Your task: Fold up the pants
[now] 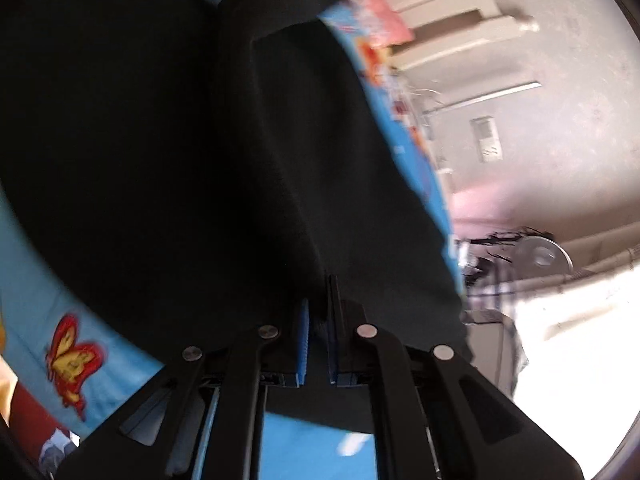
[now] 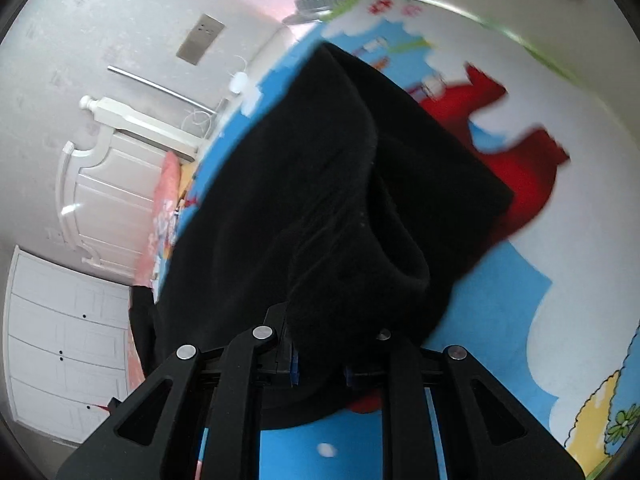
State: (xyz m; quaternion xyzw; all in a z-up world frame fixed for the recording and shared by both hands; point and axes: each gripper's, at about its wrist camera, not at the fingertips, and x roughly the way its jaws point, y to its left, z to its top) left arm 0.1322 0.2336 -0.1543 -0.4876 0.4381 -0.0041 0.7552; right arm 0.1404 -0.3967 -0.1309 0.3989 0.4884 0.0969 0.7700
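A cartoon-print bedsheet carries the black pants, soft and limp, best taken at hems. The left gripper and right gripper are each pinched on pants fabric.

My left gripper is a matte black frame of four flat linkage bars fanning out from the bottom edge, each capped at its pivot by a round silver rivet. Its fingers carry blue pads, one of them ridged along the edge like a fine comb. My right gripper has the same build: black bars with long cut-out slots, silver pivot caps, and dark blue fingers.
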